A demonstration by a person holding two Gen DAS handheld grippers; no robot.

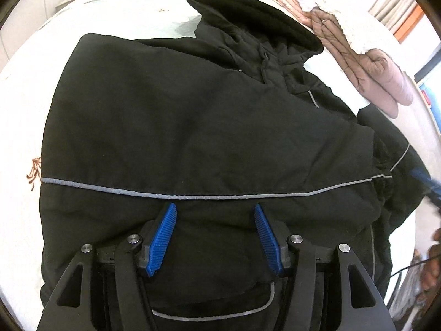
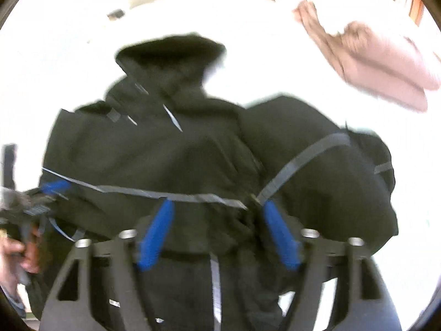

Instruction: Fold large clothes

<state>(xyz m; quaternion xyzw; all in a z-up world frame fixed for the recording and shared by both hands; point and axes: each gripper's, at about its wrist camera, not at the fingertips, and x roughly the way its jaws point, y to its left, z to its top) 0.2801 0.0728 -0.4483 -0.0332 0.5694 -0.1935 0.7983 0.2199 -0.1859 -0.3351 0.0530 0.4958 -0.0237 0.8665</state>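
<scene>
- Mid-fold, I judged: black hooded jacket (image 1: 193,127) lay across the white bed (image 1: 24,115), hood toward the far edge, one side already folded over.
- My left gripper (image 1: 215,237) hung released, empty, above the hem.
- My right gripper (image 2: 217,234) likewise released, empty.
- Next: grab hem, fold toward hood.
- Matte padded fabric, grey reflective piping (image 1: 110,189); pink quilted coat (image 1: 372,77) near far corner.

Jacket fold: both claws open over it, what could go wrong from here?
1. Neither the left claw nor the right claw holds the jacket, so the folded-over side may spring back.
2. The hood still sticks out and could bunch on the next fold.
3. The pink coat lies close and may snag.
</scene>
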